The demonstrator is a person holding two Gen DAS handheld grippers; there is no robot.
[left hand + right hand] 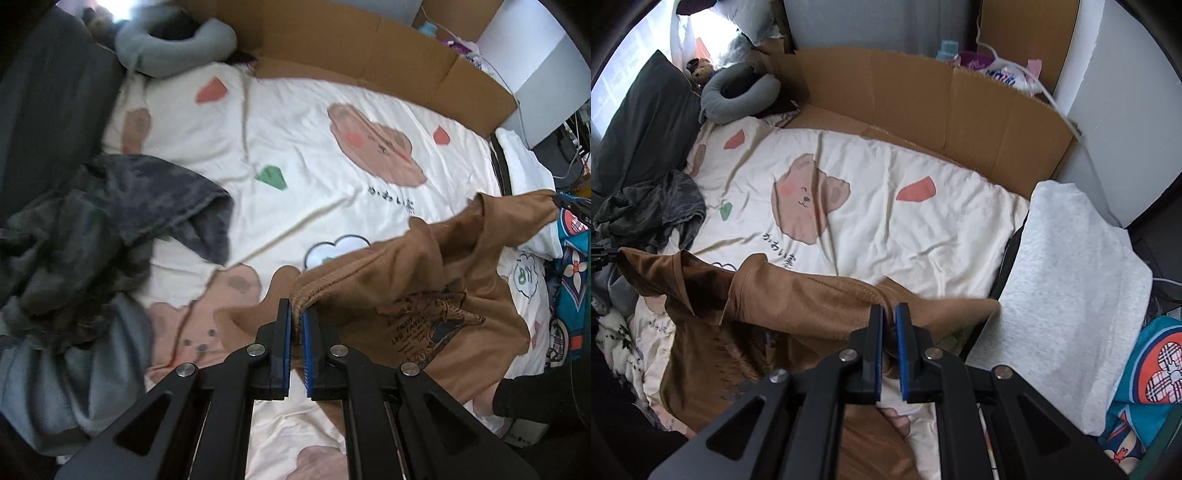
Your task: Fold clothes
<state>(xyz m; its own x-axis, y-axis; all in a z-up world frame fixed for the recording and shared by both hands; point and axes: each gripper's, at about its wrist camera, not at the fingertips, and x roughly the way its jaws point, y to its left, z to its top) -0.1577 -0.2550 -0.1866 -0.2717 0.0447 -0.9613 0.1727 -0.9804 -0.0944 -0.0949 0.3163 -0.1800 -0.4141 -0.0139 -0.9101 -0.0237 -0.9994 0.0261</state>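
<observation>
Brown cotton t-shirt with dark printed graphic (424,295) lies bunched on the near part of the bed, over the cream bear-print duvet (314,147); the printed side faces up in the left wrist view, folds raised along the far edge. Left gripper (296,314) has its blue-padded jaws pressed together, pinching a ribbed hem edge of the shirt. Right gripper (889,317) likewise has jaws closed on a fold of the same brown t-shirt (812,295), fabric caught between the pads. In the right wrist view the shirt's far-left corner is stretched up toward the left frame edge, where a dark tool tip shows; in the left wrist view the far-right corner is pulled up the same way.

Left of the shirt: crumpled dark grey camouflage garment (92,221) on the duvet, a blue-grey garment (74,369) nearer. Far left: grey ring-shaped neck pillow (738,92), dark pillow (646,122) beside it. Brown cardboard sheet (923,110) stands along the far side of the bed. Right of the shirt, white fluffy folded towel (1071,277) over the bed edge, teal flower-print fabric (1156,369) near right. Black sleeve (535,391) at near right in the left wrist view.
</observation>
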